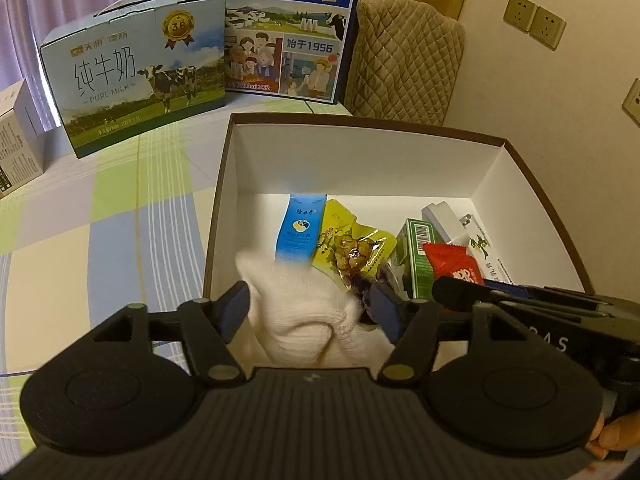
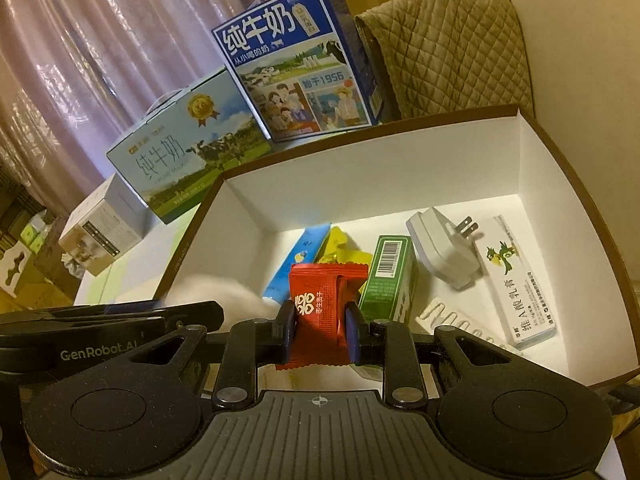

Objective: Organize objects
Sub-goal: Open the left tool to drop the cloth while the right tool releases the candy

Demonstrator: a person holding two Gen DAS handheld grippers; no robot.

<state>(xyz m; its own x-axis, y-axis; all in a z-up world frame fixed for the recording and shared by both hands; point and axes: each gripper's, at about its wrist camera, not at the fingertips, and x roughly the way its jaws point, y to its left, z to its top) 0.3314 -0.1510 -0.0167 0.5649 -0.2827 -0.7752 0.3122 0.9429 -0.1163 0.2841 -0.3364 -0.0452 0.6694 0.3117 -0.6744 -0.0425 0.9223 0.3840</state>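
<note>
Printed "PURE MILK" on pale blue milk carton (image 1: 136,76), upper left; "1956" on dark blue milk carton (image 1: 286,28) beside it. Pinched upright in right gripper (image 2: 318,330), jaws narrowly closed: glossy red foil sachet (image 2: 324,312), long axis vertical, bottom centre, over brown-rimmed white cardboard box (image 2: 568,184). Clamped in left gripper (image 1: 310,306), jaws half-open: soft white knitted cloth (image 1: 304,312), low centre at box's near wall.

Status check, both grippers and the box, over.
Left gripper shut on white cloth, over box. Right gripper shut on red packet. Box already crowded.
</note>
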